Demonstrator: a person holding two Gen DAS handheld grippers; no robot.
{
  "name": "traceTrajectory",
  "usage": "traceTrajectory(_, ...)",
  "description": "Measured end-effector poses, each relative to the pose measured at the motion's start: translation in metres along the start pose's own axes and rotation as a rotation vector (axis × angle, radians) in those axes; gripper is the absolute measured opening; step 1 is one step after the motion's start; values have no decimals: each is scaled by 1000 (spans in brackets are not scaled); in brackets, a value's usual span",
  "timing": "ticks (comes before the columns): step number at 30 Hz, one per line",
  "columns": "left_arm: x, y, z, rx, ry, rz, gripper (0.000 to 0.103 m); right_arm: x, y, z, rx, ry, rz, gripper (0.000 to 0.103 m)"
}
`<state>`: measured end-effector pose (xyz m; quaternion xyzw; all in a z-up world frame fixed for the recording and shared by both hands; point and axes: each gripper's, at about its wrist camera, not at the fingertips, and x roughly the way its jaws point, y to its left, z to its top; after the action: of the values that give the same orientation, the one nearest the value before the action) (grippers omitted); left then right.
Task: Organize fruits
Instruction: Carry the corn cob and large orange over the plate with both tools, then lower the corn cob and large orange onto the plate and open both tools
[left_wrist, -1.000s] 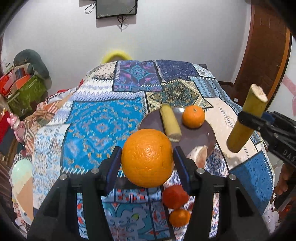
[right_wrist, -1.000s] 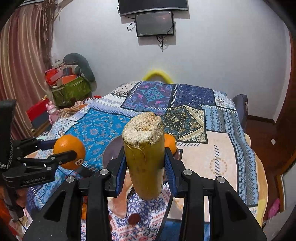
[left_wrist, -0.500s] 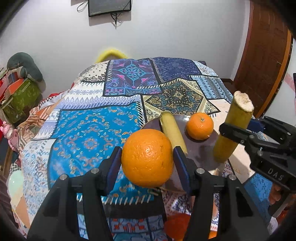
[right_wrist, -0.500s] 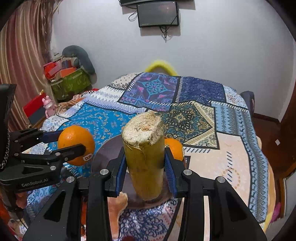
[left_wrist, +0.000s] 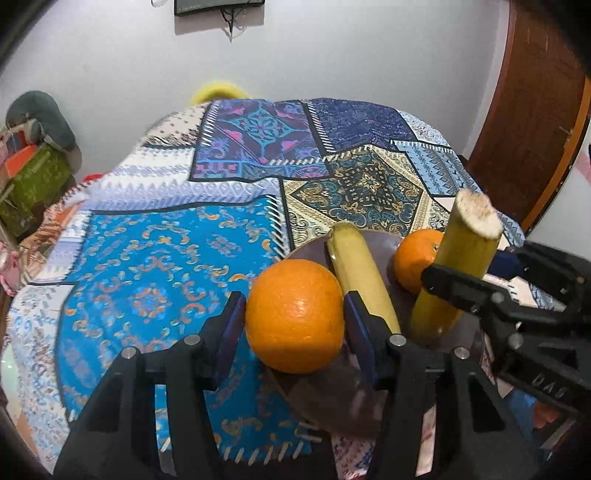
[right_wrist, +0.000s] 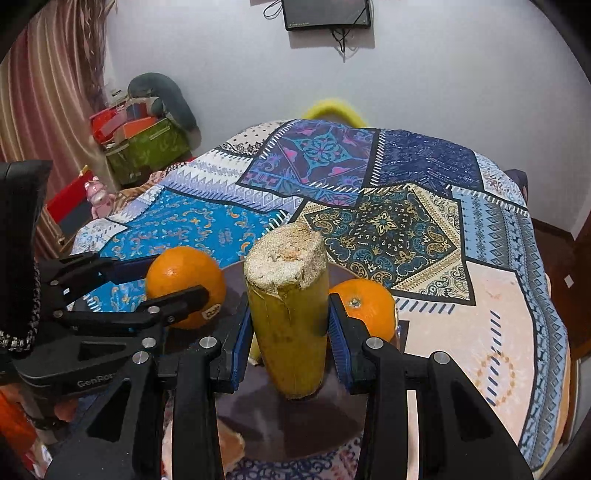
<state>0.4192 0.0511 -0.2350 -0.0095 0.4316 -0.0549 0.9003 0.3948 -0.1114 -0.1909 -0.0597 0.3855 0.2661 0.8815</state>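
Left gripper (left_wrist: 294, 317): fingers (left_wrist: 231, 328) pinching a large orange (left_wrist: 294, 315), held above the near-left edge of the dark plate (left_wrist: 384, 243) on the patterned bedspread (left_wrist: 159, 258). Right gripper (right_wrist: 287, 332): fingers (right_wrist: 340, 343) pressed on both sides of a yellow-green cut stalk (right_wrist: 288, 314) (upright, a little tilted), with its lower end over the plate, contact not possible to tell. On the plate, lying: another yellow stalk piece (left_wrist: 360, 273) and a small orange (left_wrist: 413, 260), near each other.

Plate (right_wrist: 236, 273) mostly hidden behind fruit and tongs, wall screen (left_wrist: 218, 5) cropped at top
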Motion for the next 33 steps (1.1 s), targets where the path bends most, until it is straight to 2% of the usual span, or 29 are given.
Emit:
traceTrajectory(7,12,-6,11,11,-26,6,52,12,-10,6,32,-1,24,35)
traceTrajectory(11,15,-2,14,-14,-22,-6,52,15,-7,9,7,-9,6,35)
traceTrajectory(21,8,-5,13,12,-37,3,54,17,-13,9,14,-10,24,36)
traceTrajectory(26,-5,-3,13,8,-56,4,54,17,-17,8,32,-7,9,48)
traceTrajectory(33,-28,-3,7,27,-80,17,54,12,-17,5,37,-4,6,50)
